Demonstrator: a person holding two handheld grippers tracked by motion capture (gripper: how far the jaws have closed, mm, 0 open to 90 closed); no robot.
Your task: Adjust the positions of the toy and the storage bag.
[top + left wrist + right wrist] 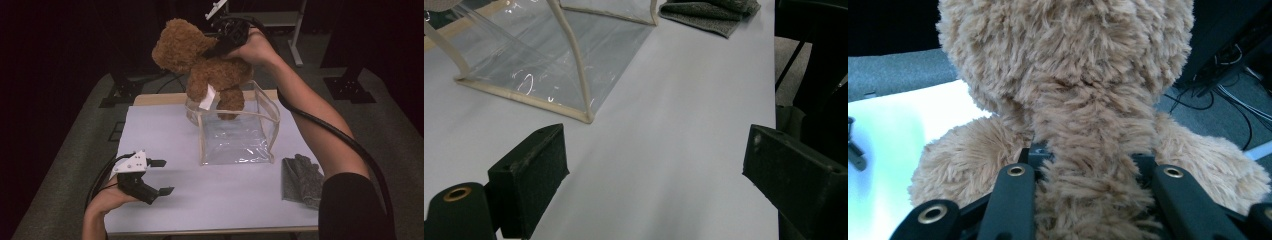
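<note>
A brown teddy bear [202, 65] hangs in the air over the open top of a clear plastic bag [235, 132], its feet already dipping past the bag's cream-trimmed rim and a white tag dangling at its side. The right gripper [220, 47] holds it from behind: in the right gripper view the two black jaws are pinched into the plush of the bear's back [1088, 165], closed on it just below the neck, so the body hangs down freely and can be lowered feet first. That grip looks chosen to keep the head up and the bulk narrow enough for the opening. The bag stands upright near the far middle of the white table [165, 130], its mouth gaping, which leaves room for the toy without a second hand to spread it. The left gripper [157, 176] rests low over the near left of the table, well apart from the bag, its jaws wide open and holding nothing; it seems parked in reserve. A folded grey towel [302, 180] lies to the right of the bag, untouched.
</note>
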